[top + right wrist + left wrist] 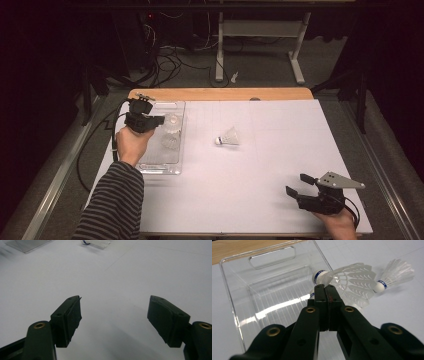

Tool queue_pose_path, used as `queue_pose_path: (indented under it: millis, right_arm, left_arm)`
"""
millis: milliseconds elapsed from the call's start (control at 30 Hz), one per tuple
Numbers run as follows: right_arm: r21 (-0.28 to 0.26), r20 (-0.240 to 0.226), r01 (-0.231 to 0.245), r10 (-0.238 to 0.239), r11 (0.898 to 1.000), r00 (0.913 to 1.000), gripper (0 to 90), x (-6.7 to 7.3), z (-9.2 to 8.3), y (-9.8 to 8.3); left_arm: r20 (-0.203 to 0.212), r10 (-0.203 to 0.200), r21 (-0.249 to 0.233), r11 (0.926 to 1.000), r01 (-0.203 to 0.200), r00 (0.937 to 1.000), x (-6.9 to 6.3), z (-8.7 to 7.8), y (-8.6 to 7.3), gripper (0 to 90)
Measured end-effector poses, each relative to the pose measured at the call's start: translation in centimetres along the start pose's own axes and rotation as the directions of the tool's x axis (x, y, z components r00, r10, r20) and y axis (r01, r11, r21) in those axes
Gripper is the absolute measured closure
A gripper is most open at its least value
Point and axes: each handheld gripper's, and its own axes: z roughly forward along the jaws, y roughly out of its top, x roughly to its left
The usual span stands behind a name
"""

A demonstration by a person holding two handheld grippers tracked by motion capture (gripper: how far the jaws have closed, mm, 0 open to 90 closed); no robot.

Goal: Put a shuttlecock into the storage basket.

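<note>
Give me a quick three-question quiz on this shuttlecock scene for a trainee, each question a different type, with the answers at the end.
1. True or false: the left hand-held gripper is shut on the skirt of a shuttlecock.
2. Multiple choice: the right hand-held gripper is
A. open with nothing between its jaws
B. shut on a shuttlecock
C. gripping the wall of the clear bin
3. Short answer: how many shuttlecocks lie on the white table outside the bin?

Key: 1 true; 2 A; 3 one, the loose shuttlecock near the middle of the table.
</note>
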Motion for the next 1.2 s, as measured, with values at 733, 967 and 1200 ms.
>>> queue_pose_path:
  millis: [733, 967, 1200]
  right_arm:
    - [0.000, -0.003, -0.002, 0.002, 1.000, 1.0000, 27.7, 0.0, 0.0, 0.0]
    - [0.001, -0.003, 0.003, -0.003, 1.000, 1.0000, 27.7, 0.0, 0.0, 0.0]
    - [0.001, -0.003, 0.001, -0.001, 1.000, 1.0000, 27.7, 0.0, 0.0, 0.0]
  left_arm:
    - [-0.089, -0.059, 0.038, 0.9973, 0.063, 0.9943, 2.0, 2.3, 0.7, 89.3]
    - [-0.114, -0.076, 0.055, 0.9950, 0.083, 0.9906, 2.5, 3.0, 0.6, 89.3]
    - [-0.125, -0.092, 0.062, 0.9930, 0.100, 0.9879, 3.0, 3.4, 0.6, 89.3]
